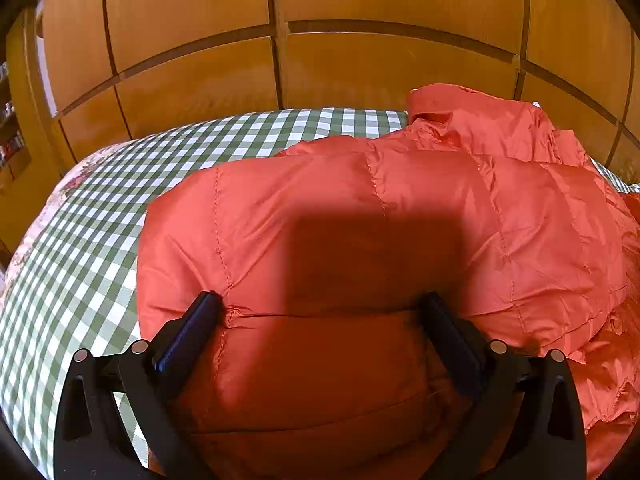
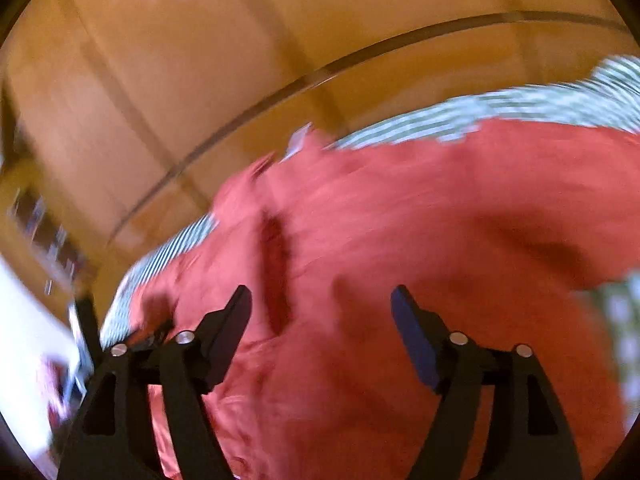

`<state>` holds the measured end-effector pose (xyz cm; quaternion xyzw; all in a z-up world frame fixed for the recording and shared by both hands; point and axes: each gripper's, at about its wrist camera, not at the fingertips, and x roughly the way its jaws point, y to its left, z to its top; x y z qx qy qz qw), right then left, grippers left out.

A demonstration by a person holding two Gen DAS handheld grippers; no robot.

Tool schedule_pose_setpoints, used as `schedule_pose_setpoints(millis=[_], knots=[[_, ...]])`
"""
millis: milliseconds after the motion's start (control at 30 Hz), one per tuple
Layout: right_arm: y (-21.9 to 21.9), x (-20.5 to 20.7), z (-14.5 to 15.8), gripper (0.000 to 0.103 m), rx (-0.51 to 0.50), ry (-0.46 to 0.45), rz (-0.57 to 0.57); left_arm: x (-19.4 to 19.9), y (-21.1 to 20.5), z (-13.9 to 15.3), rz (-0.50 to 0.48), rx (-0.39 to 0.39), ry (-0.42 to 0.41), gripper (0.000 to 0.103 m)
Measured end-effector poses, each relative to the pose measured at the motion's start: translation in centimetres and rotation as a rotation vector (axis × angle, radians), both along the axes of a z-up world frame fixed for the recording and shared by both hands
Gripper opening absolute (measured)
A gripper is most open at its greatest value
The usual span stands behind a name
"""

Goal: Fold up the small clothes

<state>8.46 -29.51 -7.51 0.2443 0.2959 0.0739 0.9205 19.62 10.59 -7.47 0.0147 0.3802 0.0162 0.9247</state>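
The left gripper [image 1: 320,300] has its 2 black fingers [image 1: 192,332] spread wide, one on each side of a puffed panel of the orange-red quilted jacket [image 1: 360,208]. The tips rest against or just above the fabric at a stitched seam; whether they press into it cannot be told, and the jaws stand too far apart to pinch anything. The gripper's own shadow falls as a dark square on the jacket just ahead of the tips.

The right gripper [image 2: 322,300] also stands apart, its fingers [image 2: 416,340] clear of each other with nothing clamped between them. Its view is heavily smeared by motion blur, so detail is poor. The jacket [image 2: 400,240] fills the space below and ahead of it, with a dark fold or opening running down the cloth just beside the left-hand finger.

The jacket lies spread and partly bunched on a bed covered by a green-and-white checked sheet [image 1: 100,220], its crumpled collar end heaped at the far side. A floral-patterned edge [image 1: 76,180] shows at the bed's far left border. Beyond the bed rises a wall of wooden wardrobe doors [image 1: 192,40], close behind the bed. A shelf with small items [image 1: 10,136] sits at the far left.
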Motion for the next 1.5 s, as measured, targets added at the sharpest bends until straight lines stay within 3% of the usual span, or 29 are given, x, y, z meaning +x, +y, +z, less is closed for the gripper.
schedule_pose_setpoints(millis=[200,300,400,567,833,900,967,1067,1133,1267,1500], knots=[[-12.0,-2.8,-1.1,0.081,0.104,0.085,-0.324,-0.1,-0.2,0.0,0.004,0.013,-0.002,0.1],[-18.3,-4.0,-2.9,0.079,0.212,0.139,-0.472,-0.1,-0.3,0.0,0.006,0.017,-0.003,0.1],[-22.6,-4.5,-4.6,0.066,0.332,0.148,-0.529,-0.1,-0.3,0.0,0.007,0.022,-0.004,0.1],[-27.6,-4.5,-5.4,0.065,0.453,0.045,-0.58,-0.1,-0.3,0.1,0.006,0.025,-0.005,0.1],[-33.9,-3.0,-5.8,0.063,0.597,0.021,-0.721,-0.1,-0.7,0.0,0.016,0.047,-0.009,0.1],[-35.3,-3.2,-6.1,0.055,0.64,0.039,-0.755,0.0,-0.7,0.0,0.016,0.049,-0.008,0.1],[-36.5,-2.8,-6.7,0.027,0.674,0.078,-0.77,0.0,-0.6,0.0,0.016,0.047,-0.008,0.1],[-37.2,-3.1,-6.8,0.018,0.744,0.084,-0.755,0.0,-0.6,0.0,0.016,0.042,-0.008,0.1],[-36.7,-3.2,-5.6,0.016,0.711,0.059,-0.744,0.0,-0.6,-0.1,0.016,0.039,-0.009,0.1],[-34.2,-3.0,-1.8,0.015,0.55,0.01,-0.708,0.0,-0.6,-0.1,0.016,0.036,-0.01,0.1],[-24.3,0.2,4.6,0.015,0.206,-0.003,-0.526,0.0,-0.6,-0.1,0.016,0.035,-0.01,0.1]])
